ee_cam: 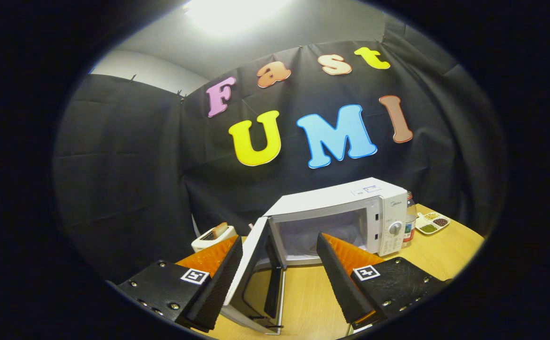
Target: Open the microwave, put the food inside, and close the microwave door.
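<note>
Microwave (345,215) sits on the table (444,257), white, door (251,278) swung wide open toward the camera. Door hinges on the microwave's left side; its free edge comes down between the two fingers, closer to the left one. Whether the left finger touches the door — cannot tell, they overlap in view. Cavity (322,236) is lit grey inside; nothing can be made out in it.

Gripper (279,245) fingers are spread wide, nothing pinched between them. Right finger's tip sits in front of the cavity opening's lower edge. Each finger carries a square marker tag near its base.

Control panel with a round dial (395,228) is on the microwave's right face. Just right of the microwave stands a bottle (410,222), touching or nearly touching the side. Further right, near the table's edge, a small white divided dish (433,223) holds three portions — brown, green, yellowish.

Left of the door, beyond the left finger, a white toaster (212,237) with a slice of something standing in its slot. Which item is the food for the task can't be told from here.

Black cloth wall behind everything, bright ceiling light above.
</note>
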Action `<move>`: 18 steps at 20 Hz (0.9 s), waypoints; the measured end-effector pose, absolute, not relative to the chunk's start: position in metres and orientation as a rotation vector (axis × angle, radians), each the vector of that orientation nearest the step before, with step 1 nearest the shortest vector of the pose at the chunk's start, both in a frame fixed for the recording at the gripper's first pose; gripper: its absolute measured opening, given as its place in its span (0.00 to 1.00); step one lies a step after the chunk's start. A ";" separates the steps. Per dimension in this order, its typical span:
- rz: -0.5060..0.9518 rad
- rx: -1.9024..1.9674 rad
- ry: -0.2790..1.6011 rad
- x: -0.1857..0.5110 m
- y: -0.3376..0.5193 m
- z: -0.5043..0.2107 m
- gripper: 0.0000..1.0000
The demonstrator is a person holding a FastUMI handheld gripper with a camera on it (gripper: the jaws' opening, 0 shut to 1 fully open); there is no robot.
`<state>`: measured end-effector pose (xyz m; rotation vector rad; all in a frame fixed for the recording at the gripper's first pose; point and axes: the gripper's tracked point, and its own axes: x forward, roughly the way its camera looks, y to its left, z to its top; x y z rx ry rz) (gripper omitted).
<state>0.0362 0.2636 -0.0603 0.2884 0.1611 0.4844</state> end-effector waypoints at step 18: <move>0.781 0.168 0.263 -0.058 0.383 -0.115 0.11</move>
